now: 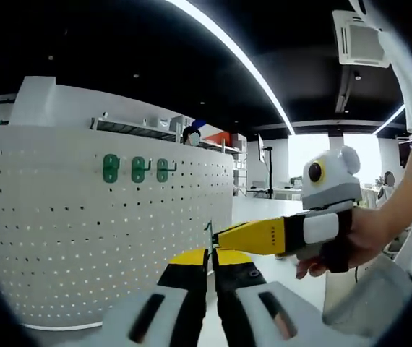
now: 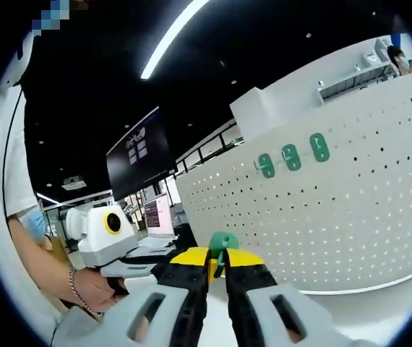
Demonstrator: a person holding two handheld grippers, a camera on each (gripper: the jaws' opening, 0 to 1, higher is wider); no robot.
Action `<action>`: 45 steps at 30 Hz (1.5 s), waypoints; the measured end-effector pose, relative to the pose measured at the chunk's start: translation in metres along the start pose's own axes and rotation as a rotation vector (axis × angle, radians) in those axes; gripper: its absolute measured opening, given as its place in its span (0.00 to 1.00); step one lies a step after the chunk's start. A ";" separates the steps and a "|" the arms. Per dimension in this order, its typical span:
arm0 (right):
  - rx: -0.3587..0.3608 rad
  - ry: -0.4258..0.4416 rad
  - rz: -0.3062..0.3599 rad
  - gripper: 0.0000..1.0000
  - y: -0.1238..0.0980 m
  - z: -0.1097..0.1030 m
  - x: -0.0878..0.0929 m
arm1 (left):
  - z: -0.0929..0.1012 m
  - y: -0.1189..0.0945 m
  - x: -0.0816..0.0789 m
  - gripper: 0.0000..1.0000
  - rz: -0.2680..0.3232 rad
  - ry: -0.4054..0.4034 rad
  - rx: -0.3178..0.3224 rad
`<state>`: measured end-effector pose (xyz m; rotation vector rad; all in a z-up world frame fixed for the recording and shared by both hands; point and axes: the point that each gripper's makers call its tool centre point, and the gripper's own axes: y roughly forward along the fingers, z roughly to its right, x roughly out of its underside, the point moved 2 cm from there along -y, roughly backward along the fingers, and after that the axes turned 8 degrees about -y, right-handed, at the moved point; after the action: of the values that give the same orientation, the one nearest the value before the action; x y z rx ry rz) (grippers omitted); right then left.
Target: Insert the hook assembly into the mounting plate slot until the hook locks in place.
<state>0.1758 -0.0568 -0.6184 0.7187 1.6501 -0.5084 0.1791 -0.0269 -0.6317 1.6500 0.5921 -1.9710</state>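
In the left gripper view the left claw (image 1: pixel 210 262) rises from the bottom edge, its yellow-tipped black jaws pressed together on a thin dark wire of the hook assembly (image 1: pixel 208 233) that pokes up just above the tips; its shape is too slim to read here. The right claw (image 1: pixel 224 236) comes in from the right, yellow and tapered, a hand (image 1: pixel 358 242) gripping it; its tip meets the same wire. Behind stands the white pegboard (image 1: pixel 83 238), curved, matte, dotted with round holes; three green mounting plates (image 1: pixel 136 169) sit in a row on its upper part, small hooks jutting from them.

In the right gripper view the right claw (image 2: pixel 217 269) pinches the hook assembly (image 2: pixel 222 243) between its tips: a rounded green plastic plate, glossy, partly hidden by the jaws. The pegboard (image 2: pixel 336 224) lies right of it, well apart, with the three mounting plates (image 2: pixel 293 156); a hand (image 2: pixel 94 289) holds the other gripper at left, its jaws hidden.
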 end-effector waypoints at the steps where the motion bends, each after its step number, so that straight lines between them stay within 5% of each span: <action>1: 0.002 0.036 -0.004 0.06 0.000 0.000 0.002 | 0.000 -0.001 0.000 0.02 -0.001 -0.001 -0.003; 5: 0.032 0.100 0.011 0.03 0.001 0.002 0.003 | -0.001 -0.002 -0.001 0.02 0.000 0.009 -0.010; 32: 0.060 0.142 0.006 0.01 -0.001 0.003 0.003 | 0.002 0.000 0.000 0.01 -0.017 0.007 -0.014; 39: 0.056 0.073 0.025 0.01 -0.001 -0.001 0.000 | 0.001 -0.001 -0.001 0.01 -0.007 -0.003 -0.024; 45: 0.059 0.134 0.011 0.00 -0.002 0.001 0.001 | 0.002 -0.002 -0.001 0.01 -0.012 -0.006 -0.019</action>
<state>0.1752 -0.0584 -0.6197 0.8204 1.7604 -0.5124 0.1765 -0.0270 -0.6307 1.6319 0.6186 -1.9721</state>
